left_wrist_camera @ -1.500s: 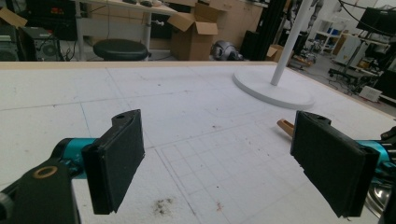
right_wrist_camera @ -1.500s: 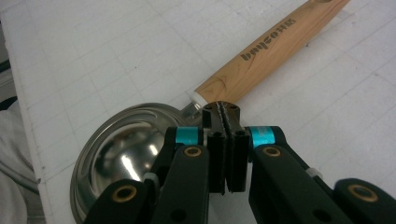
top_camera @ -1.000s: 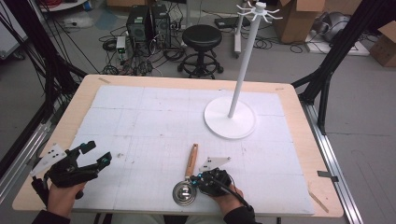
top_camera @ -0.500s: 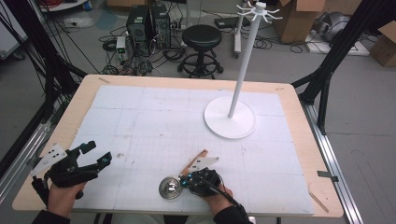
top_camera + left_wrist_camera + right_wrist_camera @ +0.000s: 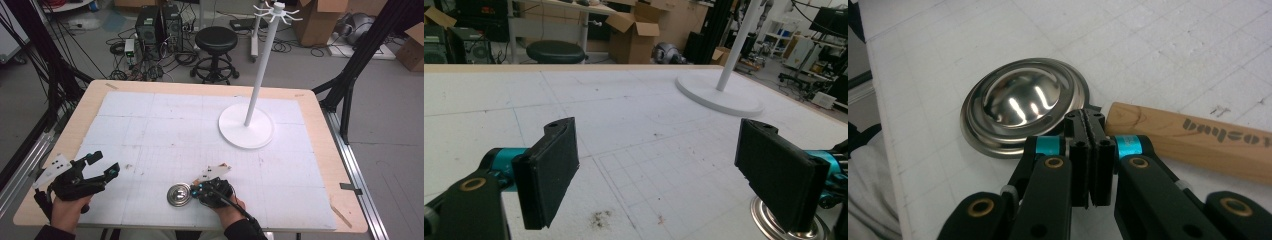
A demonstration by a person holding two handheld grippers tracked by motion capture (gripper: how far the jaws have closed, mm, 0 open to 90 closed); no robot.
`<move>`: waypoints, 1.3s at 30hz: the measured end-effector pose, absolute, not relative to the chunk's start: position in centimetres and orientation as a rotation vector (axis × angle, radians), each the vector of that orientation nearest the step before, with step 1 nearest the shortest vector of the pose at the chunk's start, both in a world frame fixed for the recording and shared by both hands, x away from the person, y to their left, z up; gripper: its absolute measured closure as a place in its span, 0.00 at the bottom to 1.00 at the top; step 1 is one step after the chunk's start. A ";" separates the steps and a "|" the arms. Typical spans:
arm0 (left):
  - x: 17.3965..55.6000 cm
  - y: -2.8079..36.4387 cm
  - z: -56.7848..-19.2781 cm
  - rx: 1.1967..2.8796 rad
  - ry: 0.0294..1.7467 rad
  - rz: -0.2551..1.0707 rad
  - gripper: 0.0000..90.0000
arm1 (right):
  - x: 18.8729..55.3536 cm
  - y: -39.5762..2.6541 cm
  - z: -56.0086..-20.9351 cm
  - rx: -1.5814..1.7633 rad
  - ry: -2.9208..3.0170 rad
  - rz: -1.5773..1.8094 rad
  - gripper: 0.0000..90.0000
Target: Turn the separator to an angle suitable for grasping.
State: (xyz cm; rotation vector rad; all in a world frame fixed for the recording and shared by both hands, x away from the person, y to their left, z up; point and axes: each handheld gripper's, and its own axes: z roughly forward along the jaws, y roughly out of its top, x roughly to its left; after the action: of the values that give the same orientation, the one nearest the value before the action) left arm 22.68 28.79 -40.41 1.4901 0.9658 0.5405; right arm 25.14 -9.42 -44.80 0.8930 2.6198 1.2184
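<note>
I see the pale wooden bench [image 5: 320,150] with its white gridded mat, and a white pole stand on a round base [image 5: 246,125] at the far right. My left gripper [image 5: 102,165] hovers near the front left edge, fingers spread wide with nothing between them. My right gripper [image 5: 1089,122] has its fingers clenched at the neck of the shiny steel ladle with a wooden handle [image 5: 1018,102], lying on the mat at the front centre.

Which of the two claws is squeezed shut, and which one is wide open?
The right claw is shut, its two black pads pressed together beside the shiny ladle. The left claw is wide open, with bare table between its pads.
</note>
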 end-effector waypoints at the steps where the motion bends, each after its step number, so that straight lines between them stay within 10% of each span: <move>1: 22.7 28.8 -40.4 1.491 0.965 0.540 0.20 | 25.2 -9.3 -44.8 0.891 2.620 1.218 0.99; 39: 22.7 29.0 -40.4 1.481 0.969 0.536 0.20 | 26.0 -14.4 -43.1 1.043 2.459 1.244 0.97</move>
State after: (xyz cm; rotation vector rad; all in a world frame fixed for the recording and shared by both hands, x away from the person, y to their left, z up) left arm 22.71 28.98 -40.39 1.4811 0.9694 0.5364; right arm 26.02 -14.38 -43.12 1.0434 2.4594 1.2437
